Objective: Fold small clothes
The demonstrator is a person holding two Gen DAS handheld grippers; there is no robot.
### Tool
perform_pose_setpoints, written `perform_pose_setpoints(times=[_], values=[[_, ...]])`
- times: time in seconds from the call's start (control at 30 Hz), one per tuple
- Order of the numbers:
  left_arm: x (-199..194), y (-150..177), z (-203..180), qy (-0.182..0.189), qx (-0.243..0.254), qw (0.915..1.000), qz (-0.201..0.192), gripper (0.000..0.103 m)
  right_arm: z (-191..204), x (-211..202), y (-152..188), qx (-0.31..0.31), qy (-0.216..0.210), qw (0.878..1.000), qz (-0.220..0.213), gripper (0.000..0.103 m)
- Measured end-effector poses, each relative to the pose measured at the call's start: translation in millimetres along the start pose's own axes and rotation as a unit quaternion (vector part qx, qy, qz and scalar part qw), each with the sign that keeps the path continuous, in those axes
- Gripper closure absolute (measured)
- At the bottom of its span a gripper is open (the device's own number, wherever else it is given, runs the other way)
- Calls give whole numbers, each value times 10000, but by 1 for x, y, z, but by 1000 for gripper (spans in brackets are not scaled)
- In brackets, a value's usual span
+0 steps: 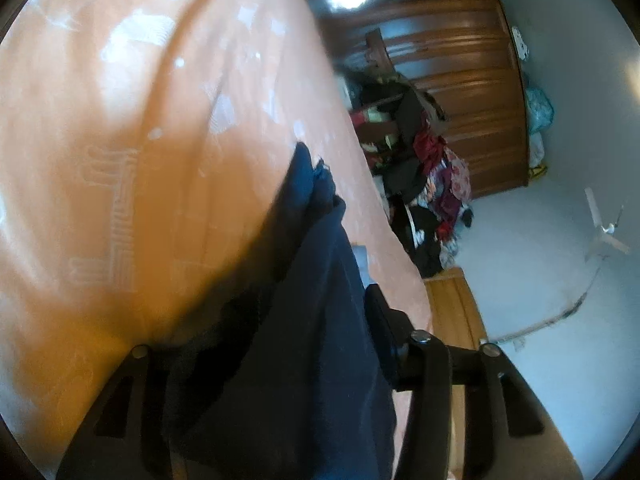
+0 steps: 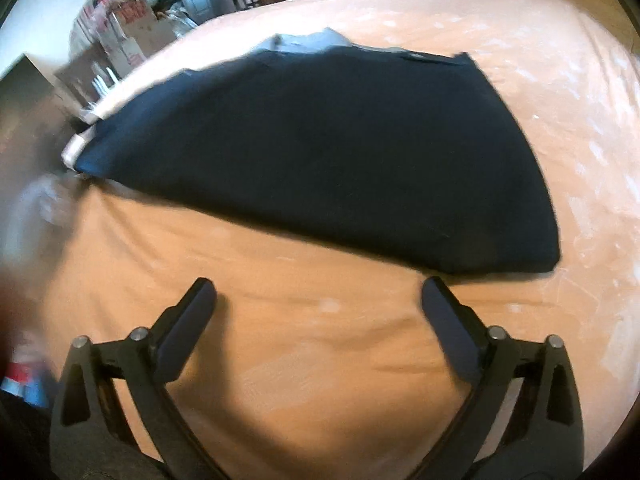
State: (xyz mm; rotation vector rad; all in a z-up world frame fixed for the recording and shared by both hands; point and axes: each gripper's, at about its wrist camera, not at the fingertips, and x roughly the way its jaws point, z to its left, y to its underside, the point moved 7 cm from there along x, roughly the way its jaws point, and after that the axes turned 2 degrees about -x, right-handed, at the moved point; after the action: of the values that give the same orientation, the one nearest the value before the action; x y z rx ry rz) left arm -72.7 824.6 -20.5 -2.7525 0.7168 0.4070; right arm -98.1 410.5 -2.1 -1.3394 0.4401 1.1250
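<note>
Mid-fold: the left gripper (image 1: 320,344) pinches the navy garment (image 2: 320,152) lying partly doubled on the orange bed (image 2: 300,360), the right gripper (image 2: 318,300) hangs spread and empty beside it, so folding looks unfinished.

Dark navy garment (image 2: 320,152), plain and unpatterned, spread flat on the orange bed sheet (image 2: 280,360) in a broad folded shape, one straight folded edge toward the near side. Pale grey band (image 2: 304,42) showing along its far edge. Seen close in the left wrist view (image 1: 288,340), bunched and draped, blurred.
</note>
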Motion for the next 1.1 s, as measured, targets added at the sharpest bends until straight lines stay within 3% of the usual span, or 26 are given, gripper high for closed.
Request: perform_pose_setpoints(times=[0.03, 0.1, 0.17, 0.23, 0.33, 0.4, 0.5, 0.63, 0.8, 0.83, 0.87, 0.9, 0.97, 1.03, 1.1], values=[[0, 0, 1, -42, 14, 10000, 5, 66, 9, -6, -6, 25, -155, 9999, -25, 7], [3, 4, 1, -418, 210, 9989, 13, 91, 35, -21, -28, -104, -357, 9991, -189, 7], [4, 10, -11, -652, 664, 9957, -37, 97, 57, -26, -52, -259, -530, 9977, -319, 6], [4, 19, -35, -936, 1458, 9848, -145, 98, 84, -23, -89, -460, -728, 9952, -468, 6], [8, 40, -72, -1178, 2548, 9595, -235, 99, 124, -1, -153, -704, -1060, 9904, -543, 4], [10, 52, -90, -1244, 3062, 9434, -288, 98, 155, 28, -193, -875, -1447, 9852, -287, 3], [14, 63, -105, -1301, 3456, 9288, -317, 98, 192, 76, -236, -1126, -1614, 9801, 256, 3], [25, 75, -117, -1353, 3773, 9159, -222, 98, 215, 122, -258, -949, -1730, 9763, 889, 3], [47, 107, -140, -1305, 4383, 8893, 10, 98, 203, 153, -251, -1206, -1179, 9787, 1167, 7], [53, 115, -145, -1273, 4483, 8847, 84, 98, 195, 153, -253, -1240, -1078, 9809, 1044, 24], [58, 122, -149, -1248, 4555, 8813, 158, 98, 188, 152, -256, -1242, -1038, 9832, 843, 57], [63, 129, -153, -1210, 4617, 8784, 248, 98, 170, 148, -260, -1057, -1098, 9862, 644, 73], [72, 144, -160, -1124, 4709, 8741, 403, 97, 134, 139, -259, -470, -1351, 9889, 406, 87], [83, 164, -175, -959, 4868, 8659, 637, 97, 90, 119, -249, -76, -1504, 9885, 94, 91], [100, 194, -192, -775, 5101, 8511, 970, 97, 46, 102, -237, 283, -1593, 9868, -87, 92]])
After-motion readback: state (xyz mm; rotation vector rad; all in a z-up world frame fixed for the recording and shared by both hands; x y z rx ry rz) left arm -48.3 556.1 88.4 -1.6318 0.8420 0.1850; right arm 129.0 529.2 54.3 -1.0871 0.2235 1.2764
